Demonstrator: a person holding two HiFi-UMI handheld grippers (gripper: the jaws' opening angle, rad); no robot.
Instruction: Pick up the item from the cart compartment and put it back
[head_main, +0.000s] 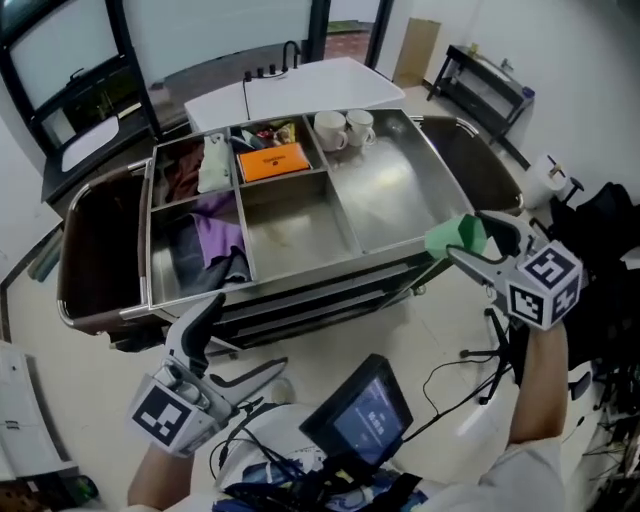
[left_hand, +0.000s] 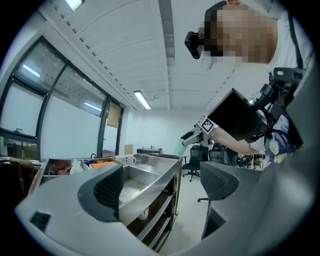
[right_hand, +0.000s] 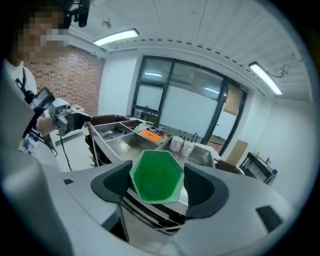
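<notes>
right gripper view: what does the right tool (right_hand: 159, 186) hold?

its jaws pinch a green hexagonal cup (right_hand: 156, 172), open end toward the camera, in the air just beside the front right corner of the steel cart (head_main: 300, 272).

and the left tool (left_hand: 162, 187)?

spread wide with nothing between its jaws, low in front of the cart, well apart from the cup.

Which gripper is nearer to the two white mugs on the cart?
Right. The right gripper, shut on a green cup, is off the cart's front right corner; the left gripper sits low before the front left, farther from the white mugs.
</notes>
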